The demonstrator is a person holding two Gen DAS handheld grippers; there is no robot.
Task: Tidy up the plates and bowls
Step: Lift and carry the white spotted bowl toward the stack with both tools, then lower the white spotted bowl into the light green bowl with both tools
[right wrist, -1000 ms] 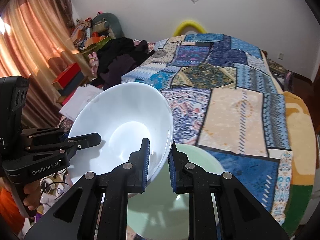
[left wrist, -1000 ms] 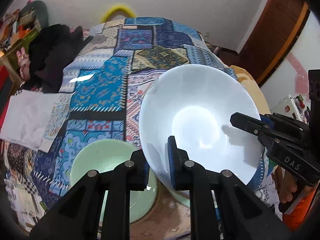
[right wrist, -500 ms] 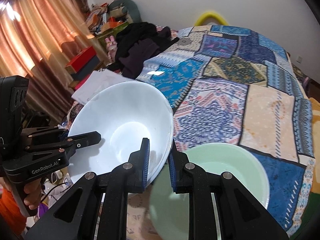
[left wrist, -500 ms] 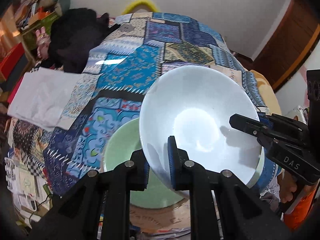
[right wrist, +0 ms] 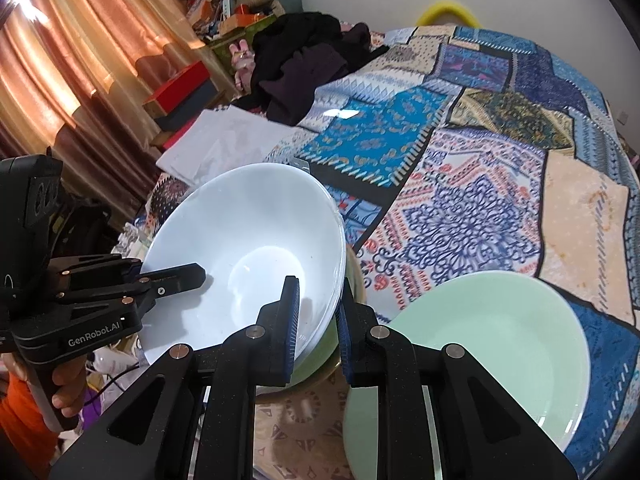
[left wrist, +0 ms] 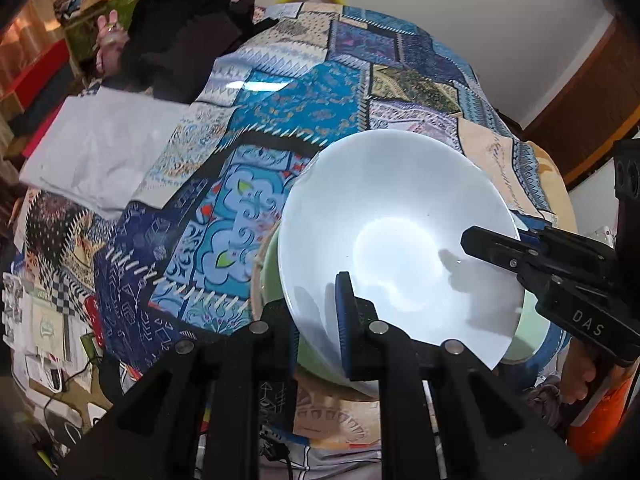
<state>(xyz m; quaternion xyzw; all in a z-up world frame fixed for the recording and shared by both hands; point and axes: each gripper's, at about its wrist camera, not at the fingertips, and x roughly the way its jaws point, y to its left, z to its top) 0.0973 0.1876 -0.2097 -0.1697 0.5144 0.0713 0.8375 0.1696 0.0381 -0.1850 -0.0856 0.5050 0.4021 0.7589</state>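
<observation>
A large white bowl (left wrist: 396,236) is held by both grippers at opposite rims. My left gripper (left wrist: 316,320) is shut on its near rim; the same bowl shows in the right wrist view (right wrist: 248,248), where my right gripper (right wrist: 318,324) is shut on its right rim. The white bowl sits into a pale green bowl (left wrist: 272,276), whose rim shows under it in the right wrist view (right wrist: 320,364) too. A pale green plate (right wrist: 492,344) lies on the patchwork cloth to the right of the bowls.
The table carries a patchwork cloth (right wrist: 460,184). Black clothing (right wrist: 304,60) and white paper (right wrist: 216,144) lie at its far left. Boxes and curtains (right wrist: 80,60) stand beyond. Clutter lies on the floor (left wrist: 44,320) by the left edge.
Both grippers carried the white bowl left and down, over the green bowl; it now rests nested in it. The green plate has come into the right wrist view.
</observation>
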